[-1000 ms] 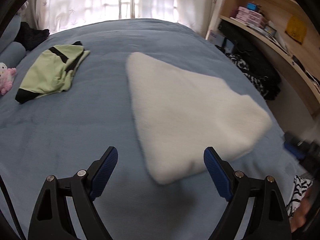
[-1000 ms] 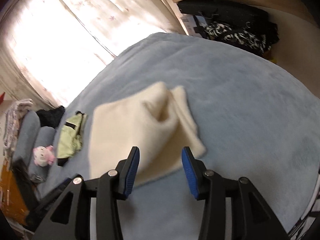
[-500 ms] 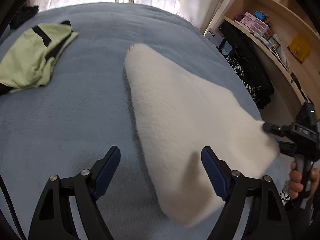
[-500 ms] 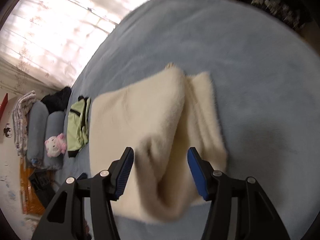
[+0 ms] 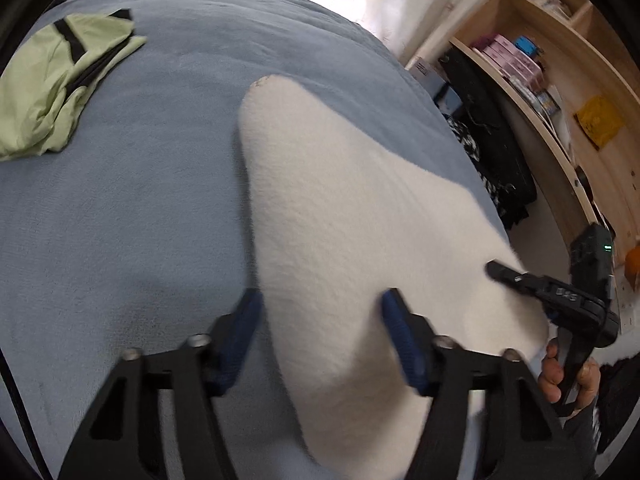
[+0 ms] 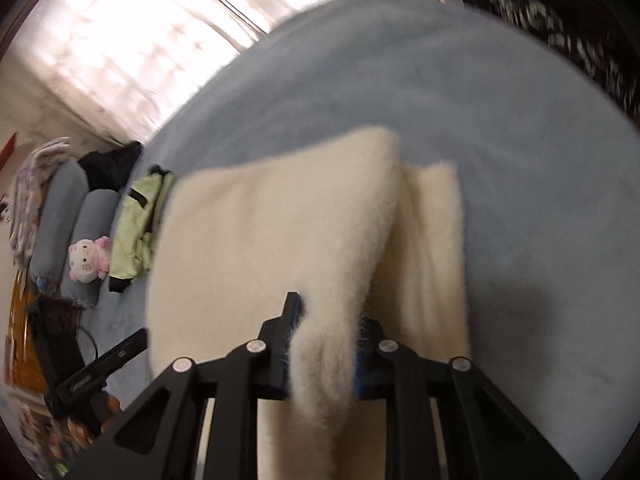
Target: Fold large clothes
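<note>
- The cream fleece garment (image 5: 360, 216) lies folded on the blue-grey bed cover (image 5: 120, 220), with its near edge toward both tools.
- The left gripper (image 5: 320, 336) has its jaws about half wide and closing. The near corner of the fleece is between the blue pads (image 5: 402, 344); the left one is beside the cloth edge and the right one lies over it, but they do not clearly press it.
- The right gripper (image 6: 326, 344) is narrow and closing, and a bunched ridge of the fleece is pinched between its blue pads (image 6: 294, 320). In the left wrist view this same tool bites the far right corner of the fleece, with a hand (image 5: 568, 376) on its handle.
- In the right wrist view the top layer of the fleece is lifted and partly covers a lower layer that stays flat on the bed.
- A light green garment with black stripes (image 5: 60, 92) lies apart from the fleece, toward the far left of the bed.
- Beside it, in the right wrist view, are a pink and white plush toy (image 6: 88, 258), two grey bolster pillows (image 6: 76, 216) and a black cloth (image 6: 110, 162).
- At the right of the bed stand wooden shelves (image 5: 560, 80) with boxes, and dark bags (image 5: 492, 148) on the floor near them.
- Behind the bed hang bright curtains (image 6: 132, 40).
</note>
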